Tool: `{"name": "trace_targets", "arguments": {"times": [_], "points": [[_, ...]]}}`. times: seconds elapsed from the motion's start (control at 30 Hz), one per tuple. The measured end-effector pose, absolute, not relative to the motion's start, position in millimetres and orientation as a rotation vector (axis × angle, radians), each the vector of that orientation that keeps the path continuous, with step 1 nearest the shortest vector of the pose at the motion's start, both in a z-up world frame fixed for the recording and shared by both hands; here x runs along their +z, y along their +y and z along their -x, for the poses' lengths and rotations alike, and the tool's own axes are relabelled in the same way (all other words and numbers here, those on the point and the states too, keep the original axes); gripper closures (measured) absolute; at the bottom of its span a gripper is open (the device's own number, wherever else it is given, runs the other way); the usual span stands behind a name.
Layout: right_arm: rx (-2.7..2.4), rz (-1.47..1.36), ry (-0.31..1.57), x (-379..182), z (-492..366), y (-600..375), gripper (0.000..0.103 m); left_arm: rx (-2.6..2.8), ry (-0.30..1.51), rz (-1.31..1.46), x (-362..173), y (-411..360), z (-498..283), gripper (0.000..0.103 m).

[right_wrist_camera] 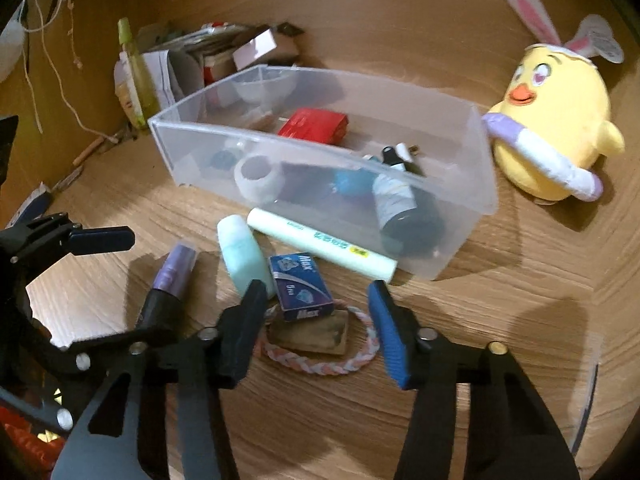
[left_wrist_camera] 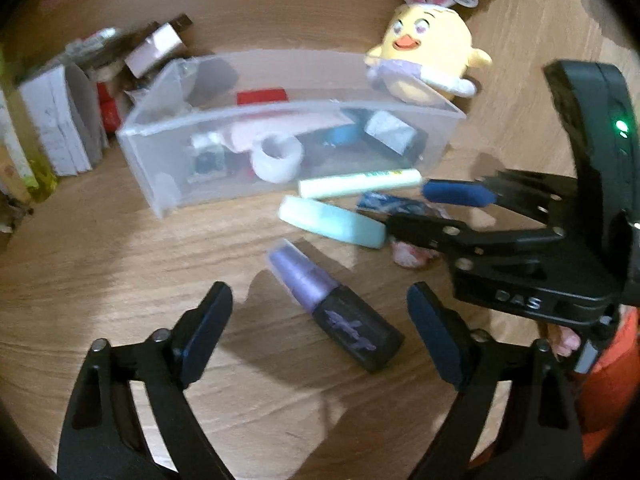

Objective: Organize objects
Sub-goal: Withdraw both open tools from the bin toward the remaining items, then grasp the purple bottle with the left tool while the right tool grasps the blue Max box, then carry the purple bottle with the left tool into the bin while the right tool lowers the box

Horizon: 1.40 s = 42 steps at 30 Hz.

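Note:
A clear plastic bin (left_wrist_camera: 160,168) (right_wrist_camera: 192,148) holds a tape roll, a red box, a dark bottle and other small items. In front of it on the wooden table lie a pale green tube (left_wrist_camera: 360,182) (right_wrist_camera: 320,246), a teal bottle (left_wrist_camera: 332,224) (right_wrist_camera: 244,256), a blue "Max" box (left_wrist_camera: 384,202) (right_wrist_camera: 302,288), a braided bracelet (right_wrist_camera: 360,360) and a purple-and-black bottle (left_wrist_camera: 336,308) (right_wrist_camera: 168,280). My left gripper (left_wrist_camera: 318,296) (right_wrist_camera: 152,288) is open astride the purple bottle, pads apart from it. My right gripper (right_wrist_camera: 317,292) (left_wrist_camera: 404,206) is open over the blue box, not pressing it.
A yellow plush chick (left_wrist_camera: 428,60) (right_wrist_camera: 556,128) with bunny ears sits to the right of the bin. Boxes and papers (left_wrist_camera: 60,120) (right_wrist_camera: 224,52) are piled at the back left. A small brown block (right_wrist_camera: 312,336) lies inside the bracelet. White cords (right_wrist_camera: 60,80) hang on the left wall.

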State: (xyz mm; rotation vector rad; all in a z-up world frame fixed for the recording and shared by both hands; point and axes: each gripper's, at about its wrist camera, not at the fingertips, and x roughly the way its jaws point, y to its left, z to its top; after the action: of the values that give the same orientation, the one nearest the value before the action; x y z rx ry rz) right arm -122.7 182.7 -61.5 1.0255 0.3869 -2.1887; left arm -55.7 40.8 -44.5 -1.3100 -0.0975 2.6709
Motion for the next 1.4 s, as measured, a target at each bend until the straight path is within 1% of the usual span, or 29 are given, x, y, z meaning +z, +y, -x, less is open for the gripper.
{"name": "trace_targets", "arguments": {"times": [0.03,0.07,0.17,0.2,0.23,0.27,0.3,0.37,0.4,0.47,0.57,0.77,1.0,1.4], "points": [[-2.181,-1.032,0.394,-63,123,181,0.060,2.656,-0.106,1.321,-46,41,56,0.023],[-2.175,-1.036,0.400,-64,124,179,0.066,2.642,-0.104,1.335,-48,42,57,0.029],[-2.164,-1.038,0.398,-64,126,177,0.072,2.643,-0.098,1.348,-52,43,57,0.034],[-2.162,-1.039,0.396,-65,127,177,0.072,2.645,-0.101,1.349,-52,43,57,0.036],[-2.163,-1.037,0.397,-65,127,177,0.072,2.648,-0.108,1.348,-52,41,57,0.040],[-2.164,-1.035,0.399,-65,127,176,0.073,2.648,-0.117,1.346,-52,40,57,0.047],[-2.164,-1.032,0.400,-64,126,176,0.073,2.651,-0.121,1.346,-52,39,57,0.049],[-2.163,-1.028,0.403,-64,125,176,0.074,2.659,-0.123,1.348,-52,35,57,0.059],[-2.163,-1.024,0.406,-64,124,176,0.075,2.663,-0.129,1.349,-52,33,56,0.061],[-2.161,-1.019,0.411,-63,123,177,0.077,2.673,-0.136,1.350,-52,30,55,0.070],[-2.163,-1.012,0.407,-60,120,178,0.078,2.685,-0.155,1.351,-52,24,53,0.076],[-2.192,-0.986,0.375,-53,112,186,0.079,2.694,-0.199,1.329,-50,15,48,0.078],[-2.219,-0.953,0.325,-40,105,193,0.079,2.743,-0.241,1.253,-33,7,43,0.078],[-2.263,-0.862,0.277,-10,92,208,0.079,2.818,-0.223,1.099,-2,6,39,0.078]]}}
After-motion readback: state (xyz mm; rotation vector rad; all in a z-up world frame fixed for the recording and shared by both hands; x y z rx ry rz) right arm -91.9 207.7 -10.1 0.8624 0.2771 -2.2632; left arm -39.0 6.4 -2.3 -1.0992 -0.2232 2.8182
